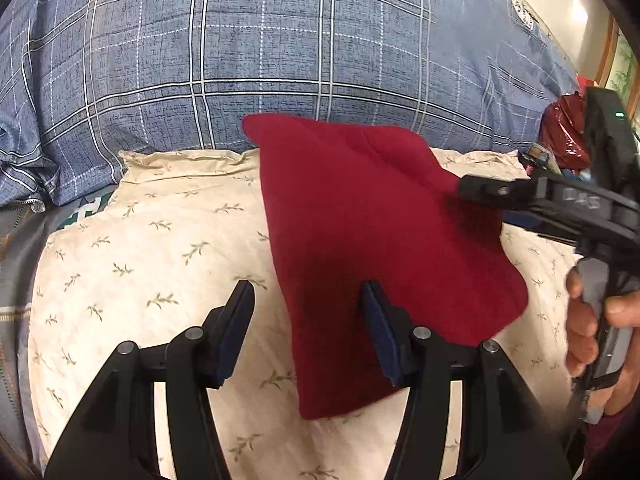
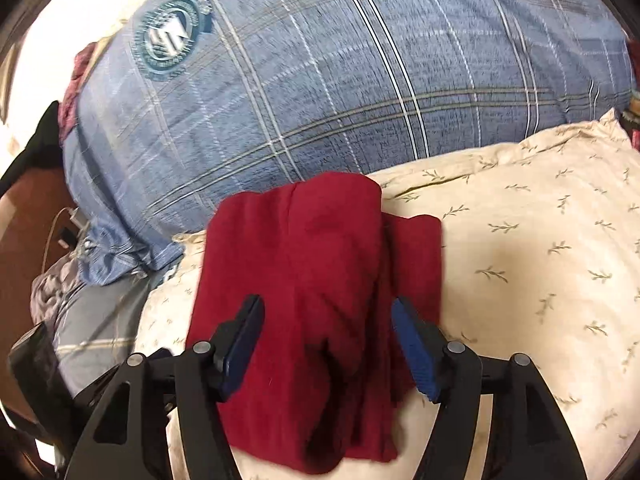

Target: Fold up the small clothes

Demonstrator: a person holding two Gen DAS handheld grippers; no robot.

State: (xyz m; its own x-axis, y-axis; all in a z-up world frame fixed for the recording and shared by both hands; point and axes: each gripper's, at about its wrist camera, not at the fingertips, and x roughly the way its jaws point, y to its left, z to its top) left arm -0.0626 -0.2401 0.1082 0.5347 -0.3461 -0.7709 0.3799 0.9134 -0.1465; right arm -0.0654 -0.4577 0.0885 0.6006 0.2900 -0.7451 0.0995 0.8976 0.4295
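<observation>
A dark red garment [image 1: 368, 240] lies folded on a cream pillow with a leaf print [image 1: 160, 260]. My left gripper [image 1: 308, 304] is open and empty above the garment's left edge, its right finger over the red cloth. In the left wrist view my right gripper [image 1: 472, 188] reaches in from the right over the garment's right corner. In the right wrist view the garment [image 2: 312, 280] lies in folded layers and my right gripper [image 2: 328, 320] is open just above it, holding nothing.
A large blue plaid pillow [image 1: 280, 60] rises behind the cream pillow [image 2: 540, 260]. Grey bedding [image 2: 80, 312] and a cable lie at the left. A shiny red bag [image 1: 564, 136] sits at the far right. The hand [image 1: 588, 320] grips the right tool.
</observation>
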